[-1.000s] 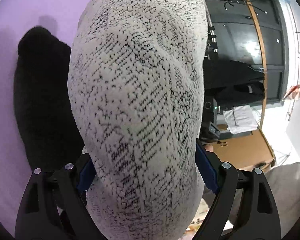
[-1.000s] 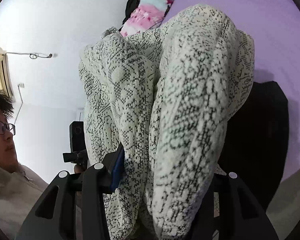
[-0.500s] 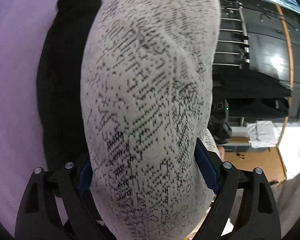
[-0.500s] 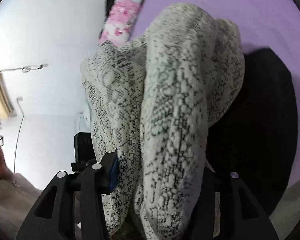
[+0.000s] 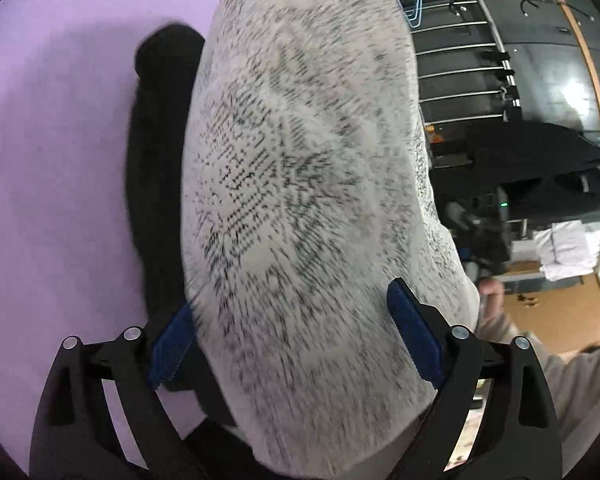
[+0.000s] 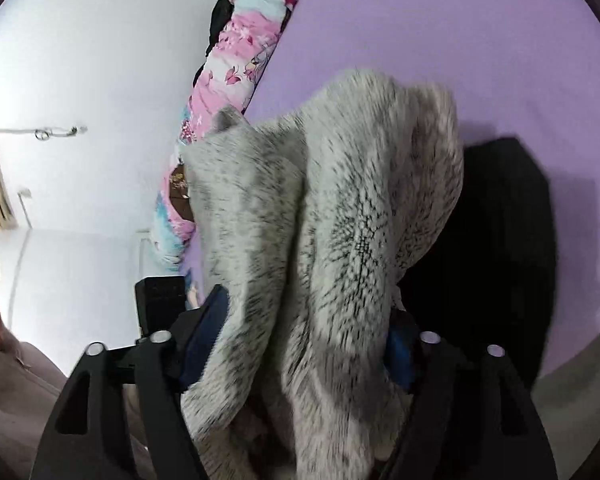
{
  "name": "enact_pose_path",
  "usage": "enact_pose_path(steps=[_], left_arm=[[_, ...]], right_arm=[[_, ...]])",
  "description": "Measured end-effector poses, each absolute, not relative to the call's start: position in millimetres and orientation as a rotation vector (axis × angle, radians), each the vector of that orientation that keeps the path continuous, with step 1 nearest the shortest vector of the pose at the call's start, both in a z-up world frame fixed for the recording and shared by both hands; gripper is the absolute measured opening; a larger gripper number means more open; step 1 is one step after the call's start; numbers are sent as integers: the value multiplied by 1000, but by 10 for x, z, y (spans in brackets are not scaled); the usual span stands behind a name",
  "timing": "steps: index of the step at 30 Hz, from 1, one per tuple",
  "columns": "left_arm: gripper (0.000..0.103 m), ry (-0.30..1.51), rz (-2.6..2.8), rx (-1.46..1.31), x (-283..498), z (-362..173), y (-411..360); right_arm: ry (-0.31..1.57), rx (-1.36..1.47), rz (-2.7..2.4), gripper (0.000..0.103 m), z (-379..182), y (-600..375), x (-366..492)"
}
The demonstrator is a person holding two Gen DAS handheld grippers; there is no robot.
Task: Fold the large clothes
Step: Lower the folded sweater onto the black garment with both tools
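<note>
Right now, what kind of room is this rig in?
Most likely a bedroom. The knit garment hangs over a bed with a purple sheet, a floral bolster lies along the white wall, and a dark wardrobe with hangers stands opposite.

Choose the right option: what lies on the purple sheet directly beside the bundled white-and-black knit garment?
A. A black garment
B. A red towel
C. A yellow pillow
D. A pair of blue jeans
A: both wrist views show a black garment lying on the purple sheet right next to the knit garment; no red, blue-jeans or yellow item lies there.
</note>
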State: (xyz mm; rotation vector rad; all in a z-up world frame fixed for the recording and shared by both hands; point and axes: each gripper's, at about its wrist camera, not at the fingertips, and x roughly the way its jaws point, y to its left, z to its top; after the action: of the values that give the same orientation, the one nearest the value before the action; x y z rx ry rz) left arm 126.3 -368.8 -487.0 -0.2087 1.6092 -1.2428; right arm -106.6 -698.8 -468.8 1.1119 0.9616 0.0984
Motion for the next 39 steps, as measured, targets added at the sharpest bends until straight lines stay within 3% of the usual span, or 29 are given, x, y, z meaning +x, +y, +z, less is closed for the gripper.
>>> enact_pose_path(steps=[5,8,10,13,15,19,26,33,39], left_arm=[[88,1440,-1212,-97,1332,-4354,-3520],[88,1383,-1232,-68,1250,-4027,-3593],[90,1278,-1254,69,1085,-3841,-3634],[92,1158,-1212,253,835,-3688,-3806],[92,1112,-1144,352,709,-3708,-3907],[92,1118,-1132,393,562,-3738,-3939],[95,1154,-1158,403,360,-3849,-4062],[96,1136,-1169,472,77,-4095,-4243],[96,1014,-1175,586,-275,-4216,-4438]], right_arm=[[974,958,-58,79,-4150,-6960,-1015],[920,897,-154,87,-3709,-6948,-1031],[908,766,-186,94,-3384,-6780,-990],[973,504,-205,96,-3061,-6291,-880],[1027,378,-245,96,-3075,-5959,-758],[1116,411,-210,96,-3201,-5651,-780],[1277,389,-339,96,-3764,-5780,-975],[1295,449,-393,97,-4191,-5953,-1276],[1303,453,-443,97,-4482,-6130,-1499]])
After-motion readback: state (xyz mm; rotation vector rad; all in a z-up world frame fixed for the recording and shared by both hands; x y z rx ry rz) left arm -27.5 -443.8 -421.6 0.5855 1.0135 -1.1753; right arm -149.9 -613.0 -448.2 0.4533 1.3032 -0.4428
